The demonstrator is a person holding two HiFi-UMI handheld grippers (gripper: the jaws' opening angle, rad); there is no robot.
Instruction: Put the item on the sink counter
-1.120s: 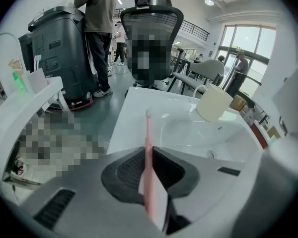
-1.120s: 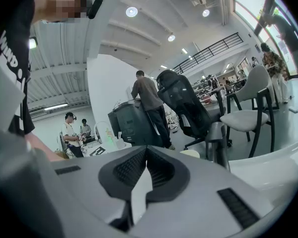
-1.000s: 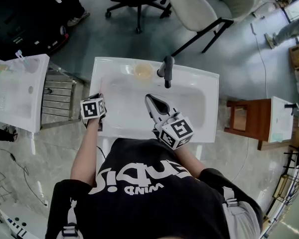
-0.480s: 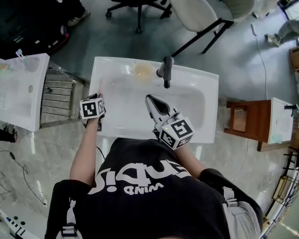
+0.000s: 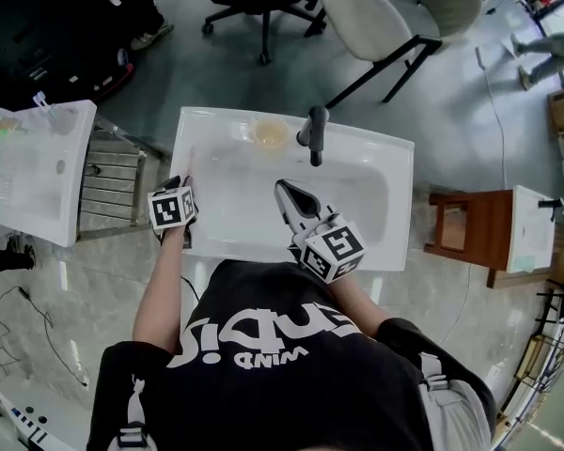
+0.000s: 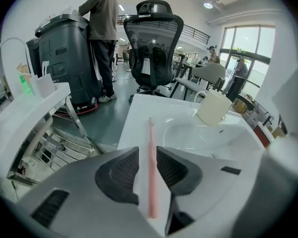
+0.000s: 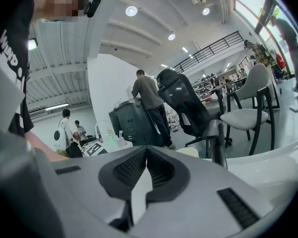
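Our left gripper (image 6: pixel 148 151) is parted narrowly around a pink toothbrush (image 6: pixel 151 177), which lies along the left rim of the counter (image 6: pixel 134 118). Only that gripper's own view shows the brush. Our right gripper (image 7: pixel 146 152) is closed on nothing, over the basin (image 5: pixel 357 191). Beyond stand a cup (image 6: pixel 212 108) and a faucet (image 7: pixel 217 143).

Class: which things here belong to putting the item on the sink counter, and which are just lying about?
Job in hand: pink toothbrush, sink counter, left tool with its jaws apart either side of the toothbrush.
Lying about: cup, tap, office chair.
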